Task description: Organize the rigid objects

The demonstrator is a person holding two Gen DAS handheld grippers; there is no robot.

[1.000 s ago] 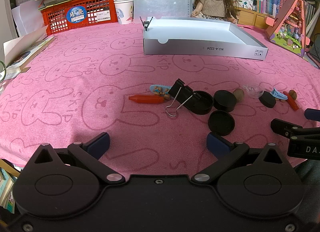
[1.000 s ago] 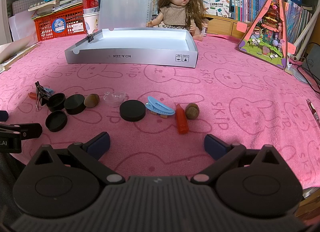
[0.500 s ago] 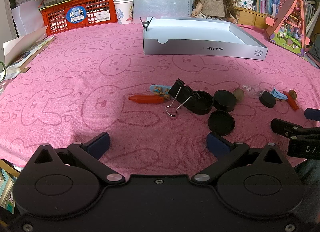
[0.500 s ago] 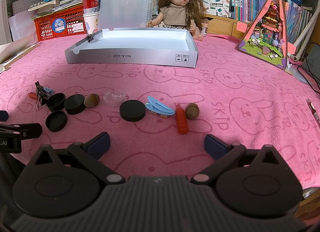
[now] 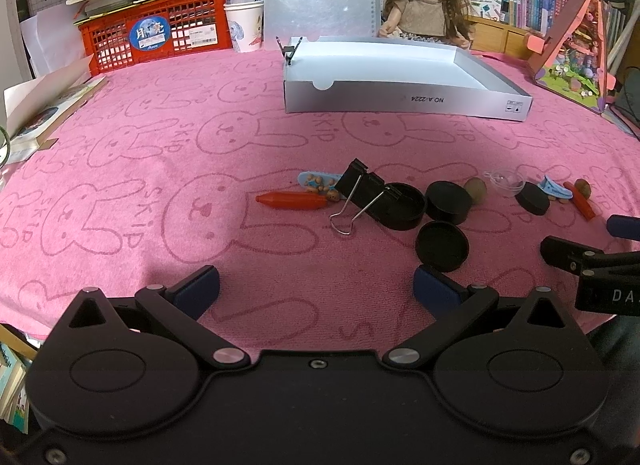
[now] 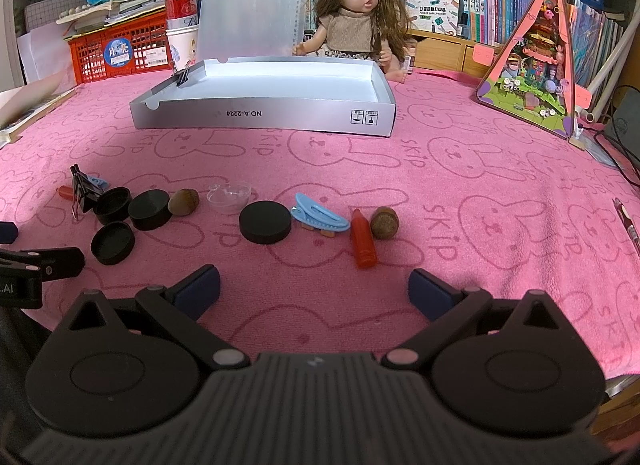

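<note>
Small objects lie in a row on the pink towel. In the left wrist view: an orange crayon, a blue hair clip, a black binder clip and black round caps. In the right wrist view: a black disc, a blue hair clip, an orange crayon, a brown nut and a clear dome. An open silver box stands behind them. My left gripper is open and empty near the towel's front edge. My right gripper is open and empty too.
A doll sits behind the box. A red basket with books stands at the back left, with a can and a paper cup beside it. A triangular toy house stands at the back right. A pen lies at the right.
</note>
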